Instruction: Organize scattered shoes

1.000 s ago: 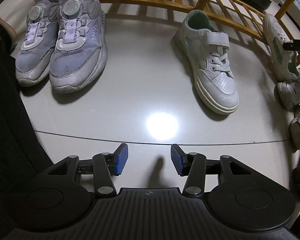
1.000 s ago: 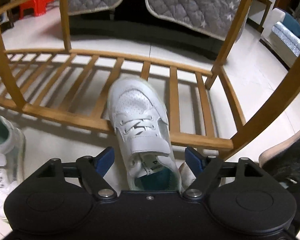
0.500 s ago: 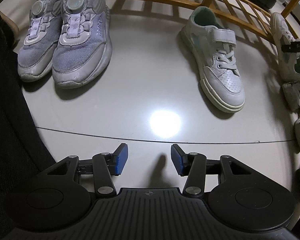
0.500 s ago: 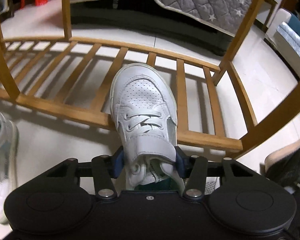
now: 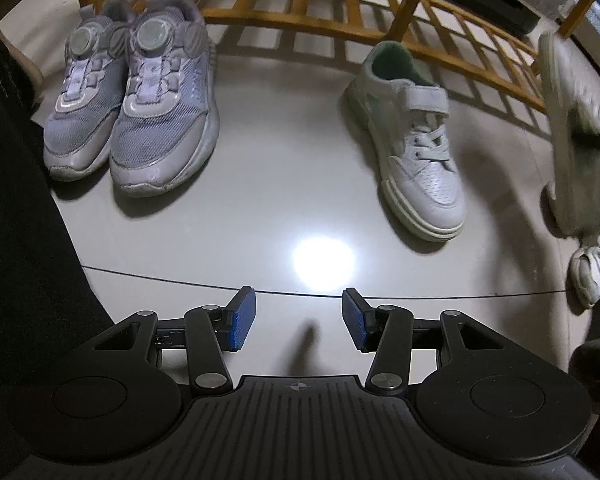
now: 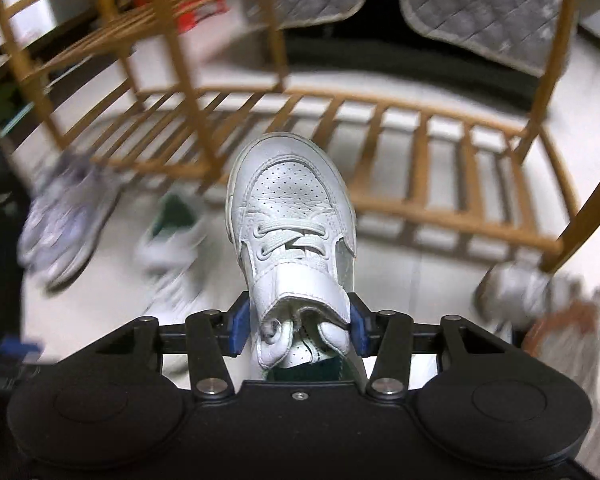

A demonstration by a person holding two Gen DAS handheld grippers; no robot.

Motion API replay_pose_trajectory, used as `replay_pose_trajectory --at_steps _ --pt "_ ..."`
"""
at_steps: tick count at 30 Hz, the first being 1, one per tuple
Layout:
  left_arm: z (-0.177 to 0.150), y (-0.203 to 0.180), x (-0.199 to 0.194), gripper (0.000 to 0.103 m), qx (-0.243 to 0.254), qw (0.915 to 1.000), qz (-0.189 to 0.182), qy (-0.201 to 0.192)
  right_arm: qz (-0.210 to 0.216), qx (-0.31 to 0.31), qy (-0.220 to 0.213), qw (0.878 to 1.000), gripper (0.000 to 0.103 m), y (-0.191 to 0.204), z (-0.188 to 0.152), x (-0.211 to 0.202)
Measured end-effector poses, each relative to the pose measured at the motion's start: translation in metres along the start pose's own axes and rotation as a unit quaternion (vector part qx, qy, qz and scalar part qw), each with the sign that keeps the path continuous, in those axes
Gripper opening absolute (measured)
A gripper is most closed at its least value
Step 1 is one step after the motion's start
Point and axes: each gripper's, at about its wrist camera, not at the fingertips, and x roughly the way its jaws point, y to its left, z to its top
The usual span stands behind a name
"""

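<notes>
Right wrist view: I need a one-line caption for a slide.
Right claw shut on a white strap sneaker, held above the floor before a wooden shoe rack.

Floor shoes (image 6: 64, 216) motion-blurred in right wrist view; held shoe (image 6: 296, 240) heel hidden behind gripper body.

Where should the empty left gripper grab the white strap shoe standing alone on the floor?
Grip the white strap shoe across its collar, just behind the strap, from above. It stands upright with its green-lined opening facing up and clear floor on both sides, so the left gripper could probably straddle it.
</notes>
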Motion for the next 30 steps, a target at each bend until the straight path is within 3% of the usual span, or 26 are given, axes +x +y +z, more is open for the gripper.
replay_pose_trajectory --at_steps 8,14,23,30 --pt "-0.002 -0.008 -0.01 0.05 0.008 0.9999 -0.007 -0.009 0.048 -0.083 0.074 0.993 0.051 0.063 -0.058 -0.006" --pt "-0.004 -0.014 -0.013 0.051 0.015 0.9997 -0.014 -0.011 0.07 -0.154 0.114 0.979 0.051 0.1 -0.083 0.0" --pt "-0.009 -0.024 -0.004 0.053 0.035 0.9992 -0.02 0.007 0.087 -0.311 0.138 0.936 0.052 0.143 -0.107 0.01" --pt "-0.011 -0.034 0.006 0.053 0.053 0.9981 -0.023 0.023 0.085 -0.367 0.141 0.915 0.055 0.162 -0.123 0.006"
